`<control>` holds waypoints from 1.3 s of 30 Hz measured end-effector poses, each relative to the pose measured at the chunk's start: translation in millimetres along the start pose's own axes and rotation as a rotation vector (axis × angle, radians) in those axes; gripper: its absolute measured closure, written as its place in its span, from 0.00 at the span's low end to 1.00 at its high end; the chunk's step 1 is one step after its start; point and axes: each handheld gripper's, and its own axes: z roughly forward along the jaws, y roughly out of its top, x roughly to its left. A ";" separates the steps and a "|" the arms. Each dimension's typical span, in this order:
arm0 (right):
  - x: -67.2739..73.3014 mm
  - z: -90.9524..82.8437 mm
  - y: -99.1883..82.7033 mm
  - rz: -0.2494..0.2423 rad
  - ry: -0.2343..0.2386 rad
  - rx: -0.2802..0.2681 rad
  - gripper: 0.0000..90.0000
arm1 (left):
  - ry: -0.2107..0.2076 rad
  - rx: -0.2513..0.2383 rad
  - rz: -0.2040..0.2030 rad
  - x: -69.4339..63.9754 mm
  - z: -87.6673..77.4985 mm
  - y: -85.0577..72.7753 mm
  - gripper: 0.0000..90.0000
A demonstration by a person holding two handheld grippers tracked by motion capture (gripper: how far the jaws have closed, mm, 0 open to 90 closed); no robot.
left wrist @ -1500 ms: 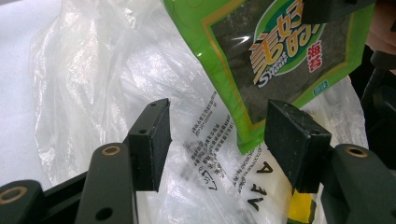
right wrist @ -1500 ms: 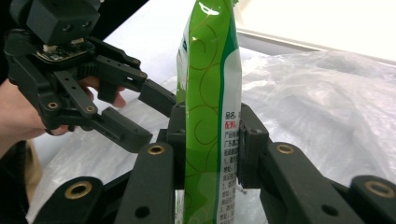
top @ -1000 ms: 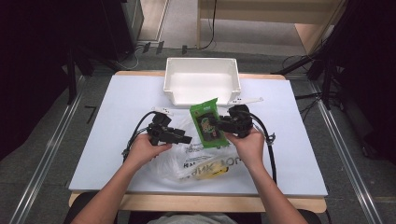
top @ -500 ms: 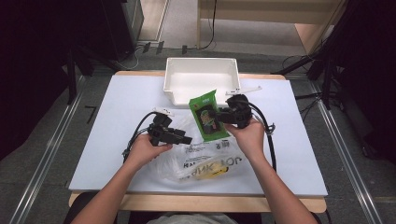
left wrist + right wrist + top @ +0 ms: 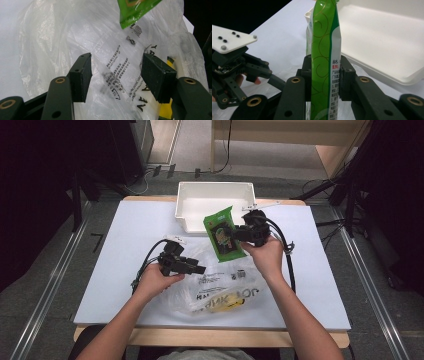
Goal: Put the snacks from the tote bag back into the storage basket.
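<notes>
My right gripper [image 5: 239,234] has its fingers [image 5: 345,75] clamped on a green packet [image 5: 222,233], one pad on each flat face, as the right gripper view shows. The packet stands on edge between them there, its top rising above the fingers. In the high view the packet sits just near of the white tray [image 5: 216,202], its far end overlapping the tray's near wall, and above the far edge of the plastic bag [image 5: 220,285]. My right hand [image 5: 263,255] holds the gripper from the near side, with its cable looping off to the right.

My left gripper [image 5: 192,267] lies to the left, low over the tabletop [image 5: 125,235], pointing right toward the bag. Its fingers [image 5: 81,75] stand open with crinkled clear film of the bag between and beyond them; I can't tell whether the pads touch the film. The packet's lower corner [image 5: 132,12] hangs into the top of the left gripper view, above the bag.

The bag lies crumpled at the near middle of the tabletop, printed with black lettering, with something yellow [image 5: 225,305] inside near its near edge. The tray sits at the far middle of the tabletop.
</notes>
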 end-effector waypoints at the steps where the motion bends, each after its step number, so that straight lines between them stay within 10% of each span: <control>1: -0.9 -0.1 2.0 0.001 -0.007 -0.002 0.82 | 0.000 0.000 0.000 0.1 0.0 0.0 0.48; 39: -39.6 27.4 77.8 0.071 -0.066 -0.081 0.82 | 0.005 0.006 0.011 1.4 1.0 0.5 0.48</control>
